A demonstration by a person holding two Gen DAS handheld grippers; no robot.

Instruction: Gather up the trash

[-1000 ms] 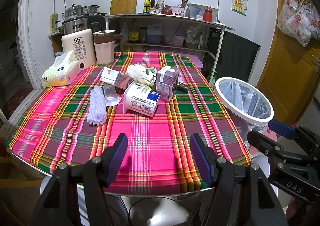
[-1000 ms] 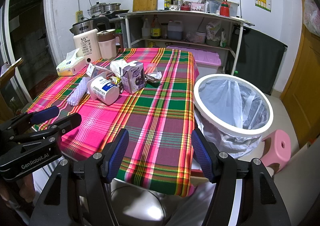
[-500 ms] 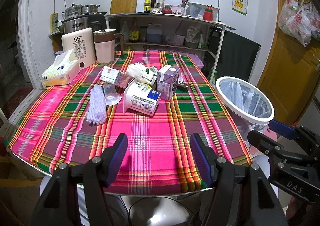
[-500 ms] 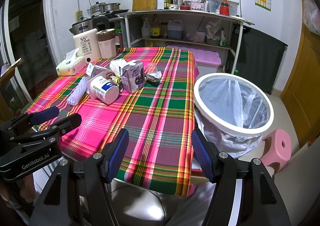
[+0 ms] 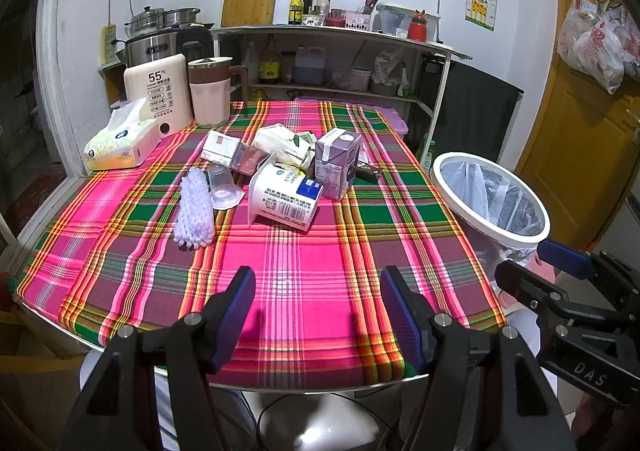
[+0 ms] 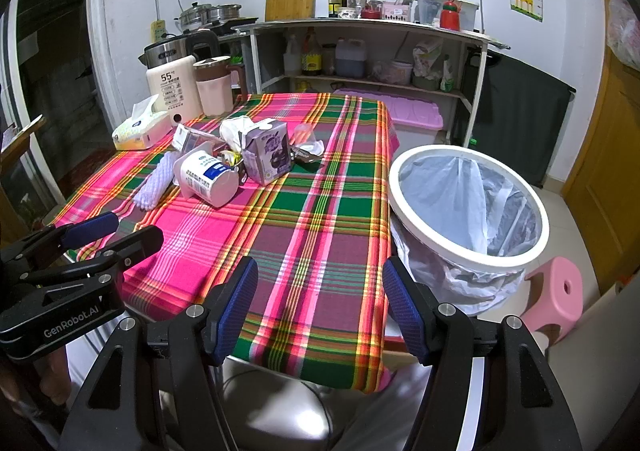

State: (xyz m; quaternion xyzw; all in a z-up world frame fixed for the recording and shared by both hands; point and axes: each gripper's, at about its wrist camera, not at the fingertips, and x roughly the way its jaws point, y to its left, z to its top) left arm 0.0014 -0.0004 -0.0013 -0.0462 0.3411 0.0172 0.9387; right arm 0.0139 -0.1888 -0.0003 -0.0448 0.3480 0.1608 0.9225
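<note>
Two black blue-padded grippers, left (image 5: 318,305) and right (image 6: 320,301), gape wide, empty, at the plaid-clothed table's (image 5: 304,291) near edge; one white bag-lined bin (image 6: 468,207) stands beside its right edge.

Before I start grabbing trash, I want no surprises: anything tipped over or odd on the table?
Yes: the white printed plastic tub lies on its side mid-table, and the clear plastic cup beside it sits upside down. No spill shows.
</note>
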